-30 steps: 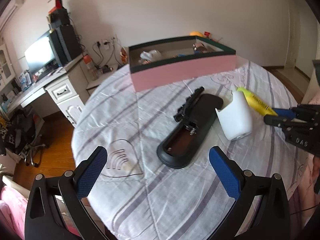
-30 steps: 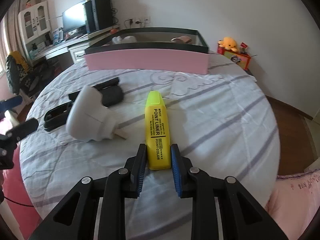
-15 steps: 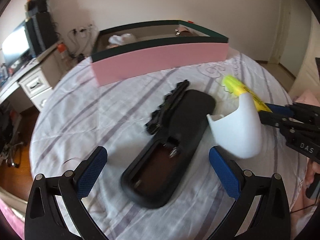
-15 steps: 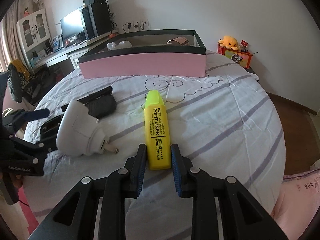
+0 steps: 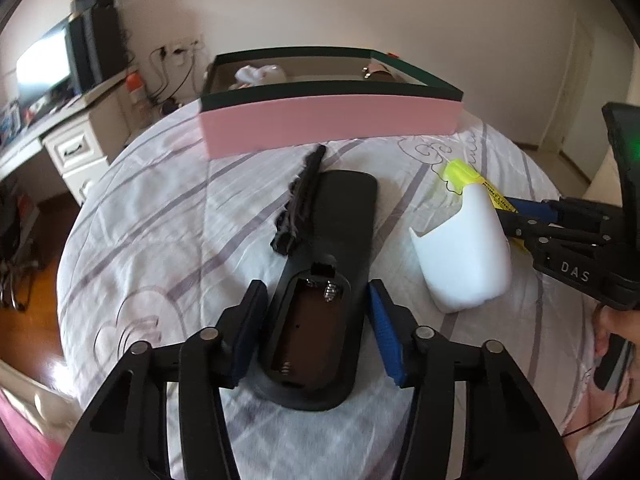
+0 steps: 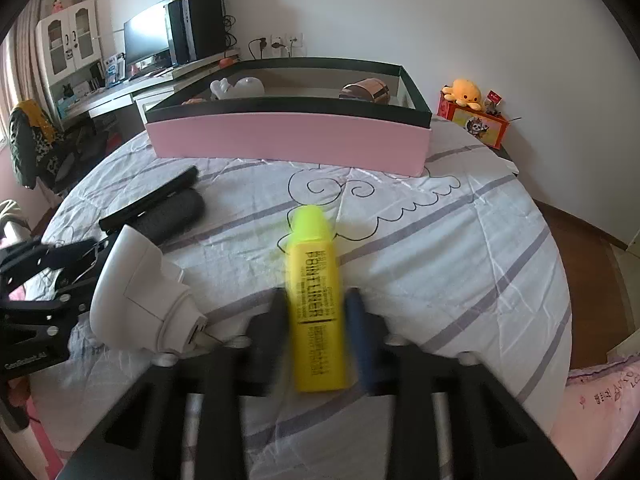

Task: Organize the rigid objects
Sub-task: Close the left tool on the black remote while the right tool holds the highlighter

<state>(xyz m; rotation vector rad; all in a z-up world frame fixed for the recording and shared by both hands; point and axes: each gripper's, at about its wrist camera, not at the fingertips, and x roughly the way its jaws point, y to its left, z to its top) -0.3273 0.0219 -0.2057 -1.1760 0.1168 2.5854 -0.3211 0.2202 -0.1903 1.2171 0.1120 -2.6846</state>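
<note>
A black remote (image 5: 320, 288) lies face down on the table, its battery bay open. My left gripper (image 5: 316, 328) is open, with its pads on either side of the remote's near end, not clamped. A black comb-like piece (image 5: 300, 204) lies beside the remote. A white plug-in device (image 5: 464, 256) lies to the right and also shows in the right wrist view (image 6: 140, 292). My right gripper (image 6: 316, 320) is shut on the yellow highlighter (image 6: 316, 292), which looks raised and blurred.
A pink box with a dark rim (image 6: 288, 140) stands at the table's far side and holds a white item (image 6: 240, 88) and a brown one (image 6: 364, 90). A desk with a monitor (image 6: 148, 40) is at the far left. An orange plush (image 6: 464, 92) sits far right.
My left gripper moved forward and narrowed around the remote's near end. My right gripper closed on the highlighter and began lifting it; the view there is blurred.
</note>
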